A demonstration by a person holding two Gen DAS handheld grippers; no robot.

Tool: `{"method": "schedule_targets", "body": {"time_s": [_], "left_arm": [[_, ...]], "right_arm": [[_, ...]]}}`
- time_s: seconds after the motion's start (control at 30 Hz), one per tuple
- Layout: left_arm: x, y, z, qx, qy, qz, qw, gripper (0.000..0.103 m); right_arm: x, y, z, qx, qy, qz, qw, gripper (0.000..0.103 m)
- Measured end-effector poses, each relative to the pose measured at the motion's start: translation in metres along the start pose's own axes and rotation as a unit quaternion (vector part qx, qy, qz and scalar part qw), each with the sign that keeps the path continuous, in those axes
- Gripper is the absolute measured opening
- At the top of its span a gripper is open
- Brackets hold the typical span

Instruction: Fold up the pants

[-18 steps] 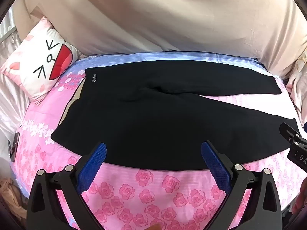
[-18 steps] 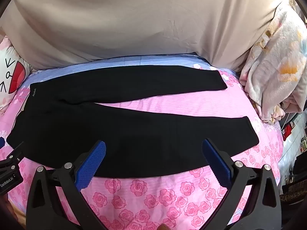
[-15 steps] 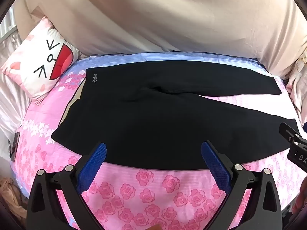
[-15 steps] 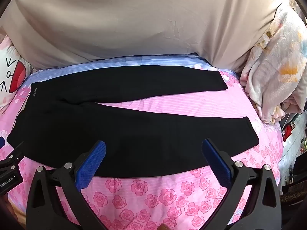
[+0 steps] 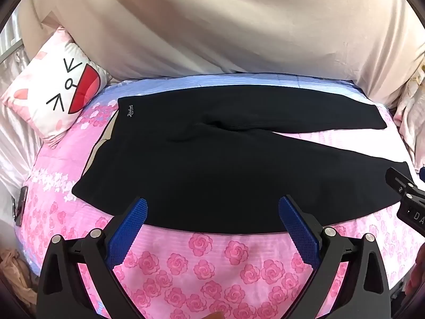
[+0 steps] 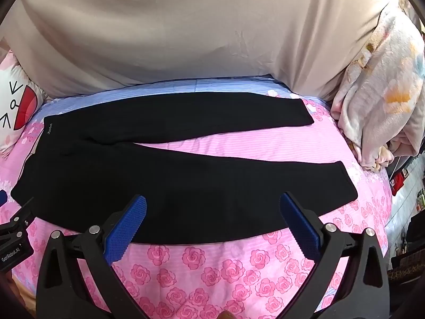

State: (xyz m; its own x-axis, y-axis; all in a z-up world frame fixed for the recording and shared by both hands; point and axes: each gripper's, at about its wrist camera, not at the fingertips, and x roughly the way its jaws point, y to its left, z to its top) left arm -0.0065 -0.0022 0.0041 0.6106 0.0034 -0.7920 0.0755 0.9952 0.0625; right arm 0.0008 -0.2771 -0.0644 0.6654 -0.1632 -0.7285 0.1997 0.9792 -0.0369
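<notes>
The pants (image 5: pixel 212 164) lie flat on the bedspread (image 5: pixel 212 260), waistband to the left and both legs running to the right, the far leg (image 6: pixel 186 117) behind the near leg (image 6: pixel 212 194). A pillow (image 5: pixel 53 93) lies left of the waistband, a bunched blanket (image 6: pixel 379 101) lies right of the leg ends, and a curtain (image 6: pixel 186 32) hangs behind the bed. The left gripper (image 5: pixel 212 210) and right gripper (image 6: pixel 212 208) sit above the near edge of the pants, jaws spread, not touching them.

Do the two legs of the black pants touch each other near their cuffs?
Apart. In the right wrist view a wide wedge of pink bedsheet separates the far leg from the near leg of the black pants, widest at the cuffs.
</notes>
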Motion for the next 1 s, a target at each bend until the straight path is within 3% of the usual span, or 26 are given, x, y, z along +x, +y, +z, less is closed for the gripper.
{"method": "schedule_targets", "body": {"time_s": [1.0], "left_arm": [[-0.0005, -0.0034, 0.0035, 0.003, -0.003, -0.002, 1.0000, 0.098]], "right_arm": [[0.0012, -0.0074, -0.0016, 0.007, -0.001, -0.004, 1.000, 0.098]]}}
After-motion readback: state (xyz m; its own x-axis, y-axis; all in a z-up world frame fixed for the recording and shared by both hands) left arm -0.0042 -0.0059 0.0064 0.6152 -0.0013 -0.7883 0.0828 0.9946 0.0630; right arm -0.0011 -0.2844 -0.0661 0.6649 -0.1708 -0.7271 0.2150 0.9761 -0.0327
